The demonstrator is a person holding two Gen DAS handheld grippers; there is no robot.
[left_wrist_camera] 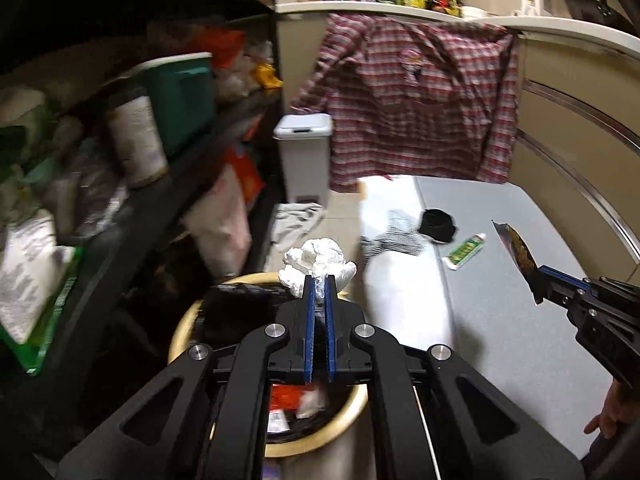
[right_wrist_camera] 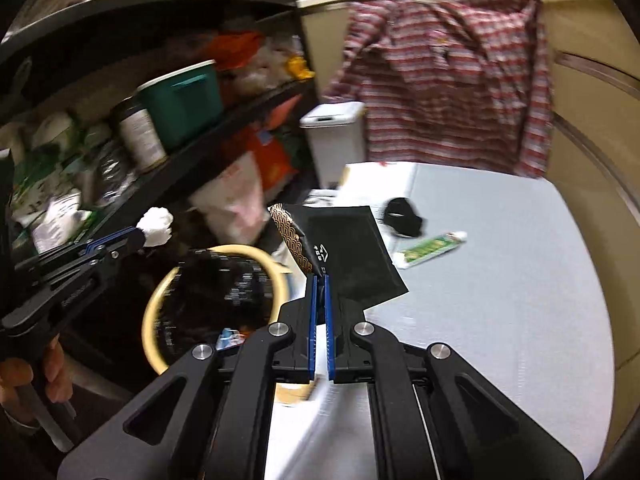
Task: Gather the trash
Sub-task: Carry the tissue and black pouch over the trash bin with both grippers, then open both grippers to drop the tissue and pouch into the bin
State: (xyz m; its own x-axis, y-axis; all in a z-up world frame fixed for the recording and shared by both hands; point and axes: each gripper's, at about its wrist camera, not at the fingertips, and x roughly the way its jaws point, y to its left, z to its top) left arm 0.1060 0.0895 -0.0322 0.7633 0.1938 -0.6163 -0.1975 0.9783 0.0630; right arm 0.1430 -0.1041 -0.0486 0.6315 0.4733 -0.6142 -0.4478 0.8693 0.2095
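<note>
This is a lived-in home, at the edge of a kitchen. On the left a black metal shelving rack is crammed with a teal plastic storage bin, jars and food packets. A red-and-white plaid shirt hangs over a cream counter ledge at the far side, with bottles and hanging utensils beyond it. A white lidded plastic bin stands on the floor beside a grey flat surface scattered with a green-and-white tube and dark socks.
</note>
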